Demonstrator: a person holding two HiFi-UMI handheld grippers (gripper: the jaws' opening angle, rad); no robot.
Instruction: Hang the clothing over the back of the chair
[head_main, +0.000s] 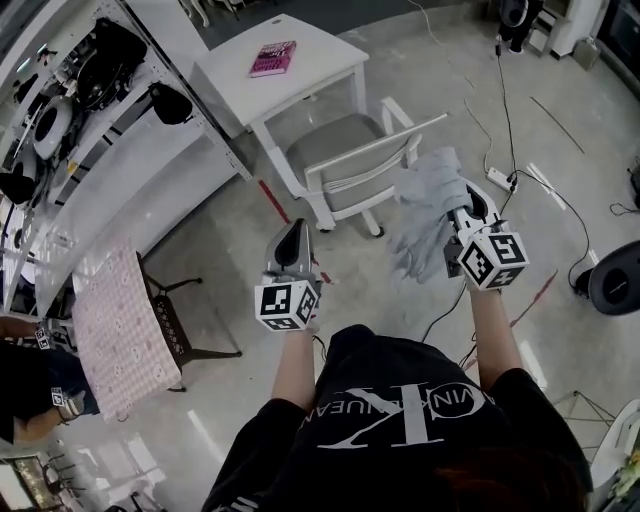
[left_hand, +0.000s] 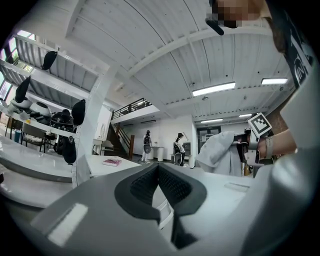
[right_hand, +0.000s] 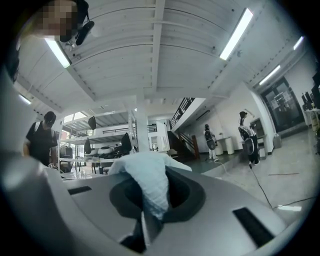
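Note:
The light grey clothing (head_main: 428, 205) hangs bunched from my right gripper (head_main: 458, 210), which is shut on it in front of my chest at the right. In the right gripper view the cloth (right_hand: 147, 182) fills the gap between the jaws of that gripper (right_hand: 150, 176). The chair (head_main: 380, 147) has a white frame and a grey seat; it stands just beyond both grippers, with its back rail towards me. My left gripper (head_main: 298, 230) is shut and holds nothing, to the left of the clothing and short of the chair. From the left gripper (left_hand: 158, 167) I see the clothing (left_hand: 217, 150) at the right.
A white table (head_main: 310, 55) with a pink book (head_main: 272, 58) stands behind the chair. White shelves with dark helmets (head_main: 105, 60) run along the left. A pink patterned cloth (head_main: 120, 330) lies on a dark bench. Cables and a power strip (head_main: 497, 178) cross the floor on the right.

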